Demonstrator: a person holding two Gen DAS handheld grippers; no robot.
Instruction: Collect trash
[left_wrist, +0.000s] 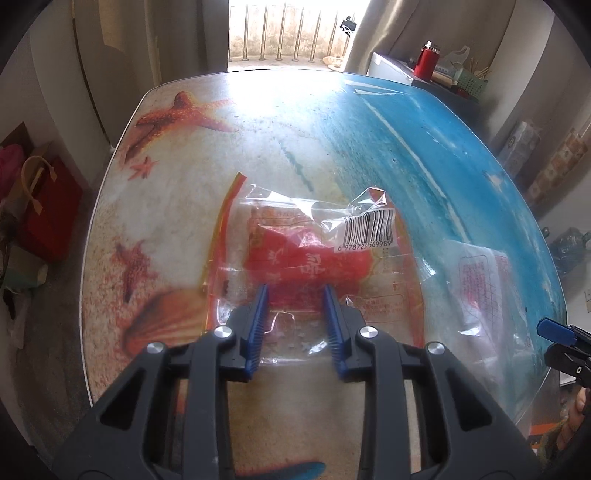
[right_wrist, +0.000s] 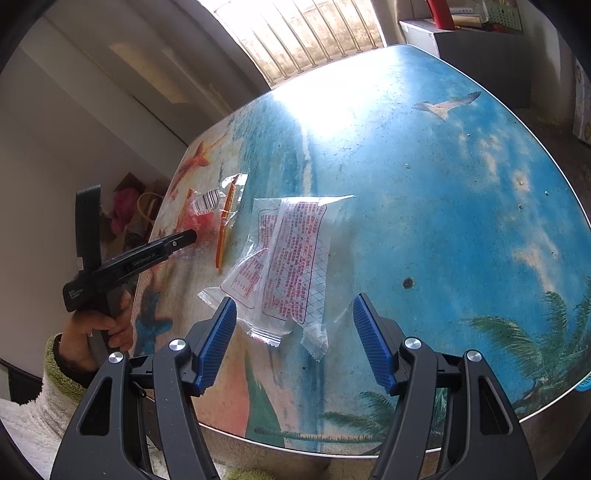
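Observation:
A clear wrapper with red print and a barcode (left_wrist: 317, 254) lies flat on the beach-print table (left_wrist: 177, 206). My left gripper (left_wrist: 295, 291) is open, its blue fingers straddling the wrapper's near end, low over it. A second clear wrapper with red text (right_wrist: 288, 266) lies to the right; it also shows in the left wrist view (left_wrist: 480, 288). My right gripper (right_wrist: 293, 306) is open wide, just short of this wrapper's near edge. The red wrapper (right_wrist: 207, 210) and the left gripper (right_wrist: 184, 238) show in the right wrist view too.
The table edge (right_wrist: 332, 452) runs close below the right gripper. A red bag (left_wrist: 48, 218) and clutter sit on the floor at left. A cabinet with a red bottle (left_wrist: 426, 61) stands behind the table. The right gripper's tip (left_wrist: 554, 330) shows at the right edge.

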